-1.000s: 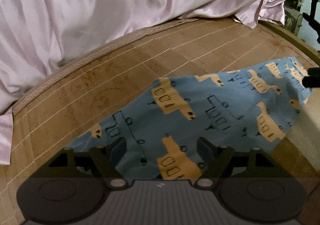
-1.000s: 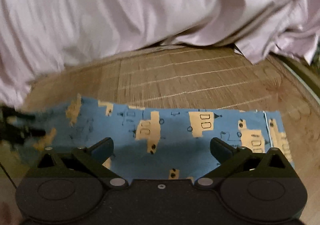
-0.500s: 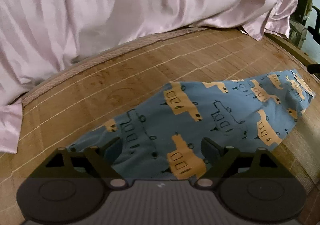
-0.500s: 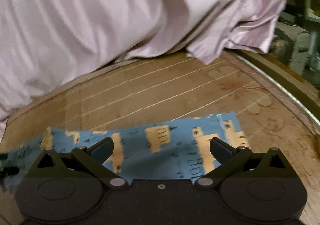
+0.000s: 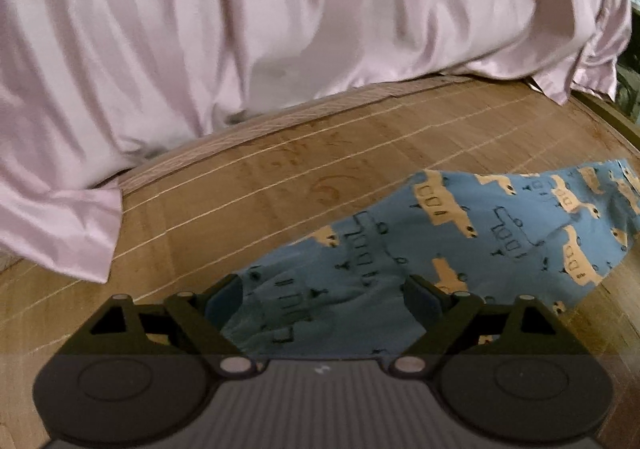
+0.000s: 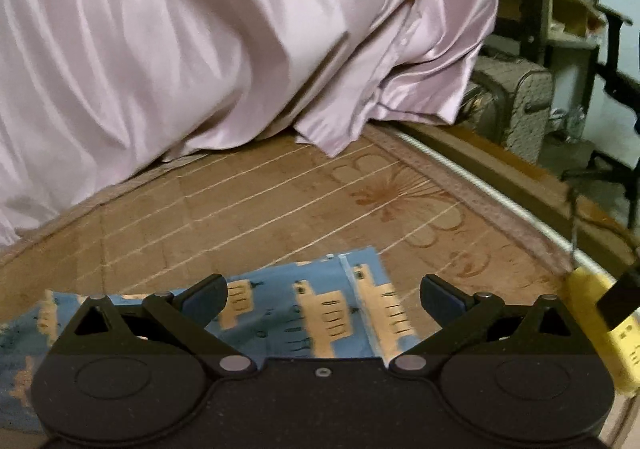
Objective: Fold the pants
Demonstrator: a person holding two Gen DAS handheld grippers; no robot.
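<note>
Blue pants (image 5: 460, 245) printed with orange vehicles lie flat on a brown bamboo mat (image 5: 280, 185). In the left wrist view they stretch from between my fingers out to the right edge. My left gripper (image 5: 324, 295) stands open above the near end of the cloth, holding nothing. In the right wrist view the pants (image 6: 304, 305) lie low and to the left, ending in a hem just past the middle. My right gripper (image 6: 324, 295) is open over that hemmed end, with nothing between its fingers.
A heap of pale pink satin bedding (image 5: 280, 29) fills the far side of the mat (image 6: 280, 201). The mat's trimmed edge (image 6: 500, 205) runs along the right, with a yellow object (image 6: 604, 325) beside it. Beyond the edge stand a patterned bag (image 6: 520, 105) and a wooden desk (image 6: 560, 9).
Both grippers have drawn back and swung; the pants now sit lower and smaller in both views. The right view has turned right, revealing the mat's edge and the yellow object. Both stayed open.
</note>
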